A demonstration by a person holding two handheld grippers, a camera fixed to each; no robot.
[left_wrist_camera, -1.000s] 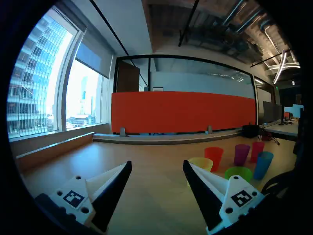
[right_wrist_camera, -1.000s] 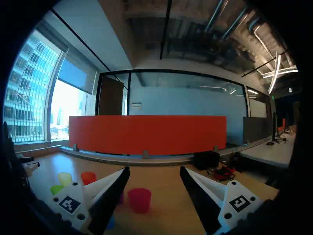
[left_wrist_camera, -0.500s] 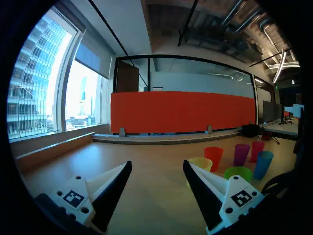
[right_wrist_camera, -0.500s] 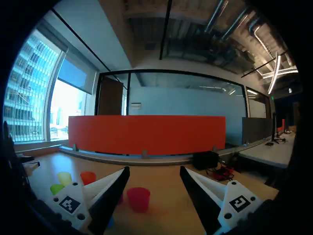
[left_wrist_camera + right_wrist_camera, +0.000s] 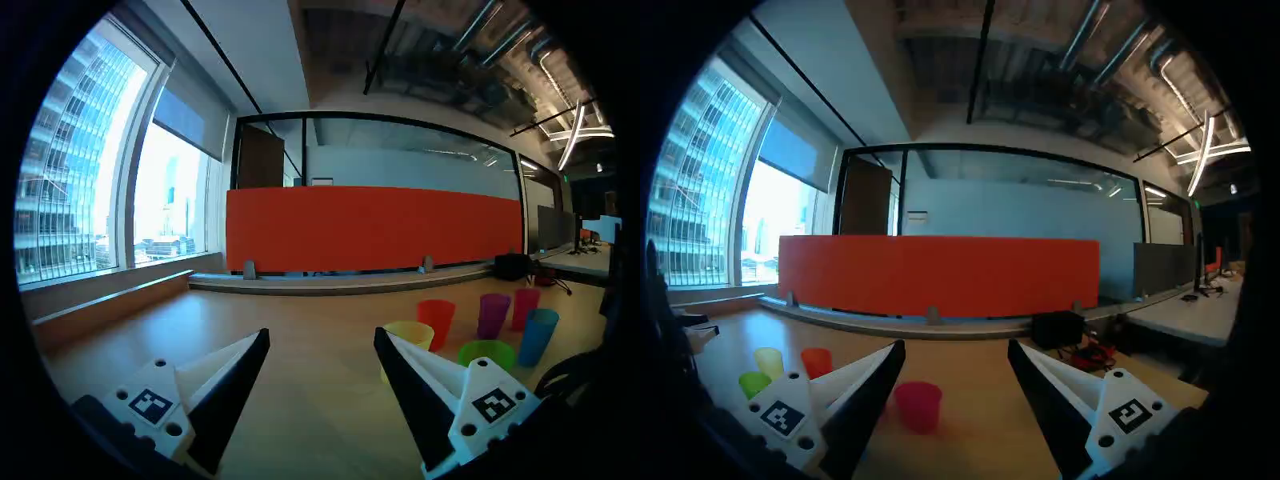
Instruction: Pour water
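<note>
1. Black-and-white marker tag (image 5: 150, 406) on each finger.
2. Left gripper (image 5: 320, 333) and right gripper (image 5: 956, 345): claws spread, pinching nothing.
3. Yellow cup (image 5: 410, 334) and pink cup (image 5: 918, 405) stand among other coloured cups on the wooden tabletop (image 5: 320, 424), in front of the orange partition (image 5: 372, 228).
4. Tall windows (image 5: 80, 184) left of the partition; glass wall behind it.

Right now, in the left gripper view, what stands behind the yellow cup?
An orange cup, just behind it and to the right. The left claw covers the lower part of the yellow cup.
</note>
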